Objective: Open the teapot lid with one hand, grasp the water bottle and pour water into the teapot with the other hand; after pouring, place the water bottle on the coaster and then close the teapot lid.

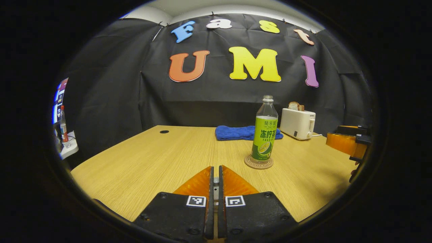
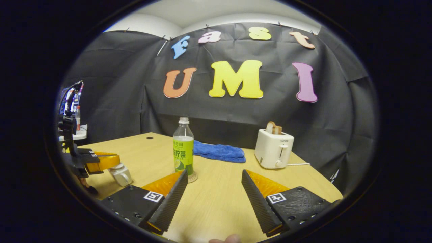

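Booth: black cloth wall behind a wooden table (image 1: 141,158).
Water bottle (image 1: 265,130): upright on the coaster (image 1: 258,163), at 1 o'clock from the left gripper (image 1: 216,175); likely set down after pouring.
Left gripper: fingers closed together, apparently on nothing.
Right gripper (image 2: 214,189): fingers wide apart, empty, bottle at its 11 o'clock.
Teapot (image 2: 120,173): only a pale object under the far gripper at 9 o'clock in the right gripper view; lid state unreadable.
Background: blue towel (image 2: 218,152), toaster (image 2: 274,148) at 1 o'clock.

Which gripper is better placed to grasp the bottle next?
Right. The right gripper is open, and the bottle on its coaster stands just ahead of it. The left gripper is shut, with the bottle farther off.
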Demonstrator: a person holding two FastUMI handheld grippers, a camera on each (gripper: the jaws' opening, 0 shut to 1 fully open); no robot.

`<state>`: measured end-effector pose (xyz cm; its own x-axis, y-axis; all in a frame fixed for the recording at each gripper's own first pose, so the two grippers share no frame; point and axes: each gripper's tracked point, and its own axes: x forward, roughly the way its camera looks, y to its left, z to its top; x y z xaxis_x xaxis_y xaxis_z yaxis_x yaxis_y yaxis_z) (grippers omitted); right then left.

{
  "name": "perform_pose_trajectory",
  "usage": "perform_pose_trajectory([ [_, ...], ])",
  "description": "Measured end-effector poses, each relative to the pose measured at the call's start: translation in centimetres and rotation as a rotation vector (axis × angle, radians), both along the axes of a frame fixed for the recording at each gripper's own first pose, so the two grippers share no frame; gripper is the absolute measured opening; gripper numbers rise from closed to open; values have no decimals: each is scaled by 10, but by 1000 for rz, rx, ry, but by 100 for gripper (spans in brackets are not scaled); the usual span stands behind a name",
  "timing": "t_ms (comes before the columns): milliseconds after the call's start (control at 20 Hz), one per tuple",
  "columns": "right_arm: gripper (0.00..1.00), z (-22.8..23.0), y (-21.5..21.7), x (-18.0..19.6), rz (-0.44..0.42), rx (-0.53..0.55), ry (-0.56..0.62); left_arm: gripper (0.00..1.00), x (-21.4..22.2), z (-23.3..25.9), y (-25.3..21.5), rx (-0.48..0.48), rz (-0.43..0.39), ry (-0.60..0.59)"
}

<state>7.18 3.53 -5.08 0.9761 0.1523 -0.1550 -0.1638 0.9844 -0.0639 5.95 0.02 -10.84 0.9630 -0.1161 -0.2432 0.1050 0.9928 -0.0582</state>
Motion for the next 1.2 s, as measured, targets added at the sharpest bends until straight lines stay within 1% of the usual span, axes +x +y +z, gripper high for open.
perform_pose_trajectory([
  [50, 95, 0, -3, 0, -6, 3, -2, 12, 0, 3, 0, 2, 5, -6],
  [100, 98, 0, -4, -1, -10, 10, -2, 20, -2, 6, 1, 5, 13, -13],
  [150, 96, -1, -6, -3, -14, 21, -2, 45, -3, 8, 3, 7, 24, -20],
  [200, 95, -1, -8, -4, -21, 28, -1, 57, -4, 15, 5, 8, 33, -36],
  [250, 98, -1, -11, -5, -28, 37, -2, 84, -3, 22, 8, 8, 49, -53],
  [300, 98, -1, -13, -6, -33, 44, -4, 98, -4, 31, 11, 4, 59, -70],
  [350, 95, -1, -14, -8, -38, 53, -5, 98, -5, 42, 13, 0, 64, -84],
  [600, 98, 28, -25, -21, -63, 80, -70, 98, -20, 110, 19, -3, 83, -205],
  [650, 95, 34, -27, -24, -68, 83, -84, 98, -23, 121, 18, -3, 87, -222],
  [800, 95, 57, -35, -37, -91, 86, -132, 98, -36, 144, 5, -20, 74, -255],
  [950, 98, 72, -38, -51, -114, 82, -178, 98, -51, 147, -3, -18, 77, -265],
  [1000, 95, 73, -37, -55, -116, 74, -185, 97, -56, 146, -8, -25, 68, -264],
  [1100, 98, 76, -36, -62, -120, 58, -197, 98, -65, 145, -14, -28, 59, -268],
  [1200, 95, 74, -32, -69, -122, 49, -195, 98, -71, 146, -15, -19, 52, -277],
])
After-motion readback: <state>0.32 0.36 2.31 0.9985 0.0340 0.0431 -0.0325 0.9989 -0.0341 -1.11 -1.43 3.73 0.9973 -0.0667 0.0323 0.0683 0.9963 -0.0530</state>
